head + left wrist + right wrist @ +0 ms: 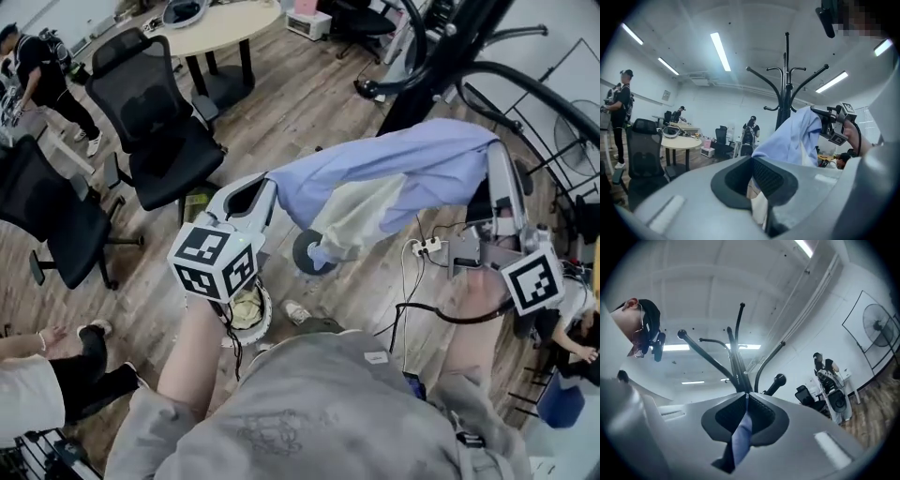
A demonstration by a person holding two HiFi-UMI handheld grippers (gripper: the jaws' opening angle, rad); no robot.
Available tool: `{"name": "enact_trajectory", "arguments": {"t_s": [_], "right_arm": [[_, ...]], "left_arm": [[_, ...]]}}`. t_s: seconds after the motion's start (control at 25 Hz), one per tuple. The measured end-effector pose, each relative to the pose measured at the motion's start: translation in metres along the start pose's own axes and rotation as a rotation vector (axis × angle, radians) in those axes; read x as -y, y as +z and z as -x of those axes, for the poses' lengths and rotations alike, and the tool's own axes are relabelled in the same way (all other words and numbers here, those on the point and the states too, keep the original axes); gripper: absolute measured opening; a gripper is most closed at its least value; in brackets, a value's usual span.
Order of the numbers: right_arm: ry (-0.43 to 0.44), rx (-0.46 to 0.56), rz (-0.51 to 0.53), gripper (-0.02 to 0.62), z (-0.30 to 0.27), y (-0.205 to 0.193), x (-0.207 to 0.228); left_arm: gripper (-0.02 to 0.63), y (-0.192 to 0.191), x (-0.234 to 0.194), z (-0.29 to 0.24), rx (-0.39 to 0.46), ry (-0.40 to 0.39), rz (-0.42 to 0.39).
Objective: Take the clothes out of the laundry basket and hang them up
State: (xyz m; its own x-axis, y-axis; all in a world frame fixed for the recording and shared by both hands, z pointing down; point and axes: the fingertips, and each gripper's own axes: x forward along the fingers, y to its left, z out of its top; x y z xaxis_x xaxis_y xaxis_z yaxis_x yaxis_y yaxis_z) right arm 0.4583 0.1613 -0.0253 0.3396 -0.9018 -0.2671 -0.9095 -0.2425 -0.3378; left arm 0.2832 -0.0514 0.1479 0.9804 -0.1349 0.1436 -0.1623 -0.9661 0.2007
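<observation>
Light blue shirt (403, 169) hangs stretched in the air between both claws, above the wood floor. Left claw (270, 187) is clenched on its left end, right claw (494, 150) clenched on its right end. Black coat rack (441, 64) stands just beyond, far right.

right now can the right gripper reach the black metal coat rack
Probably yes: the coat rack rises just ahead of the right gripper, nothing between, though it grips the light blue garment.

A wood floor (309, 103) is occupied by black chairs (159, 131) and a round table (225, 28); strip lights (721, 50) are mounted overhead.
</observation>
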Motion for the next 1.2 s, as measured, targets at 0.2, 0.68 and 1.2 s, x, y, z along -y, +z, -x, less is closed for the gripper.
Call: {"name": "enact_trajectory", "arguments": {"t_s": [0.2,0.68,1.2], "right_arm": [[-0.123,0.068,0.03,0.044,0.037,0.027,0.041],[-0.38,-0.004,0.105,0.046,0.086,-0.016,0.152],[-0.526,-0.286,-0.06,0.052,0.117,-0.166,0.251]], "left_arm": [[0.005,0.001,0.041,-0.035,-0.01,-0.098,-0.011],[0.006,-0.046,0.06,-0.102,-0.129,-0.166,0.031],[0.006,-0.147,0.043,-0.126,-0.337,-0.147,0.167]]}}
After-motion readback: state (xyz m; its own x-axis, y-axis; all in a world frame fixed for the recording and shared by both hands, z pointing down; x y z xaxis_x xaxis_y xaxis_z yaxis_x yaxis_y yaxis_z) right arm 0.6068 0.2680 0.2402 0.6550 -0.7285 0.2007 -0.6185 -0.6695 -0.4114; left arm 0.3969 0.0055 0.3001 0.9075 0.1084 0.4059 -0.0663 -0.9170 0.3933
